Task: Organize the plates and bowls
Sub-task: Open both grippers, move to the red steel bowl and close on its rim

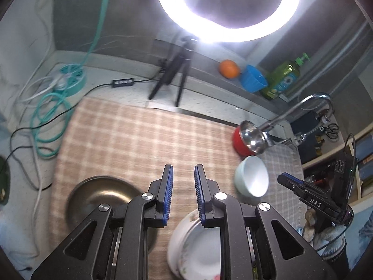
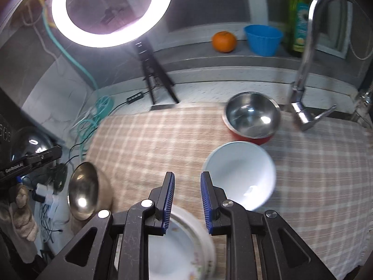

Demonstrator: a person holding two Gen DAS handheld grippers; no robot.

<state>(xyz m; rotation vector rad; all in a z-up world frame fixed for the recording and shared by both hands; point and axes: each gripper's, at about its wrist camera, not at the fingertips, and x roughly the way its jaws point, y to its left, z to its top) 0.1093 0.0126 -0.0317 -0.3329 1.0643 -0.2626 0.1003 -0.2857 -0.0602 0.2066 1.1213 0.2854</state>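
Both my tongs, left (image 1: 184, 170) and right (image 2: 187, 177), hold nothing, jaws a little apart. The white bowl (image 2: 240, 175) at two o'clock is slippery and breakable; I'd pinch its rim.

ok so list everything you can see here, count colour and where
checked cloth: 1, beige and white, over the counter
steel bowl: 1, silver inside, red outside, far side of the cloth near the tap
white bowl: 1, white, just in front of the steel bowl
brass bowl: 1, dull gold, left part of the cloth
floral plates: a stack, white, near edge under the grippers
orange: 1, orange, back ledge
blue tub: 1, blue, ledge beside the orange
soap bottle: 1, green, ledge right of the tub
tap: 1, chrome
ring light: 1, lit, on a black tripod
cables: several, teal, white, black, left counter
left gripper: empty
right gripper: empty
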